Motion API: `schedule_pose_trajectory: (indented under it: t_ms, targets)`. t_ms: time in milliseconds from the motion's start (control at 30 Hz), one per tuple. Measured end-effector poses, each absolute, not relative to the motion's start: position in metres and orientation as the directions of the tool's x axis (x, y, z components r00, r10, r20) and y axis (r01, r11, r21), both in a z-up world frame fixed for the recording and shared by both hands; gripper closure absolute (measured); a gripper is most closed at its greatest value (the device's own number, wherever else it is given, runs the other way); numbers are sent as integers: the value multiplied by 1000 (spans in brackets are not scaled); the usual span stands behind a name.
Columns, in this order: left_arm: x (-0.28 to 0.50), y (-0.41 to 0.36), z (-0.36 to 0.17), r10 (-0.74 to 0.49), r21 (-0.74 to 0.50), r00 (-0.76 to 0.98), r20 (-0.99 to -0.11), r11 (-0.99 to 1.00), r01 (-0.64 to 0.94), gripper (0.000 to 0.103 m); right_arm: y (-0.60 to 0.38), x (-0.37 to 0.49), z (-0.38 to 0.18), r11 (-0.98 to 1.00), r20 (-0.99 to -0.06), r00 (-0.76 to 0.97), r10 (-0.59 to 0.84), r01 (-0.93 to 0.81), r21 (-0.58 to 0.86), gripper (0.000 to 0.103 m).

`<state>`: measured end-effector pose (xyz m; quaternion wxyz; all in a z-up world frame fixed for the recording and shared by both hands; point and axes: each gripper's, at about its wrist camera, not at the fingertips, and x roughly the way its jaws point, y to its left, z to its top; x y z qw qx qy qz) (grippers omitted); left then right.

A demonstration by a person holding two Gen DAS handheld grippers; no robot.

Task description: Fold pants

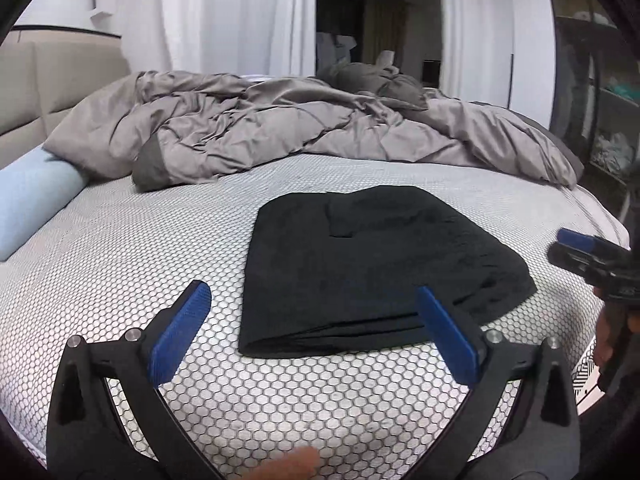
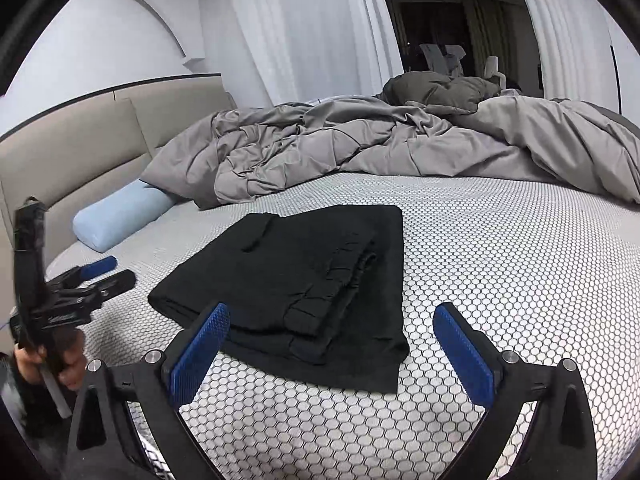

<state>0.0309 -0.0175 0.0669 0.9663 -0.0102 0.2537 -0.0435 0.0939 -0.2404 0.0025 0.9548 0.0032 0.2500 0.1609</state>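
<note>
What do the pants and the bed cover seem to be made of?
Pants: probably a soft matte black knit or cotton; no shine, and they lie limp in flat layers. Bed cover: looks like printed or mesh-like fabric, with a white honeycomb pattern; which one is unclear.

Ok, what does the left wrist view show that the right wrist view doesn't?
Only the left wrist view shows the shelving at the room's right edge and the right gripper beside the pants. Only the right wrist view shows the left gripper from outside, with the hand holding it. Both show the folded black pants lying free on the honeycomb mattress, the grey duvet, the blue pillow, and open jaws.
</note>
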Motion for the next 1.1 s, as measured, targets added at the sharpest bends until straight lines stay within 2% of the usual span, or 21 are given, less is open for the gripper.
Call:
schedule_pose_trajectory:
  t_ms: [633,800,1100]
  targets:
    - [53,-21,56,-56,-20,860,-507,998,54,1,-218,82,-3,940,-428,849,312,-340,11,0]
    - [56,-18,53,-50,-5,859,-509,998,55,1,-229,93,-7,941,-448,829,334,-322,105,0]
    - [57,-11,54,-55,-7,864,-501,998,60,1,-226,94,-5,948,-440,842,312,-305,88,0]
